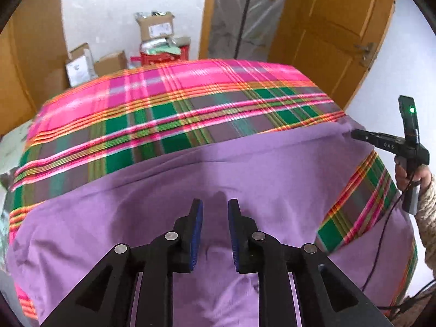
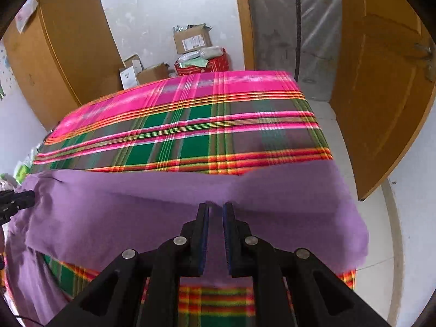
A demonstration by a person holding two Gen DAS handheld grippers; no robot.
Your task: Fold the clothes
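A purple garment point(image 1: 245, 169) point(image 2: 136, 212) lies spread over a table under a pink and green plaid cloth point(image 1: 177, 103) point(image 2: 190, 136). My left gripper point(image 1: 215, 204) hovers over the garment's middle, open, its blue pads apart with nothing between them; in the right wrist view its tip point(image 2: 30, 197) shows by the garment's far left corner. My right gripper point(image 2: 215, 207) sits at the garment's far edge with a narrow gap between its pads and no cloth visibly pinched. From the left wrist view, the right gripper point(image 1: 354, 135) touches the puckered far right corner.
A person's hand point(image 1: 403, 174) in a knit sleeve holds the right gripper, and a cable point(image 1: 381, 234) hangs from it. Cardboard boxes point(image 1: 155, 27) point(image 2: 192, 39) stand by the far wall. A wooden door point(image 1: 335, 27) point(image 2: 381, 109) stands to the right beyond the table's edge.
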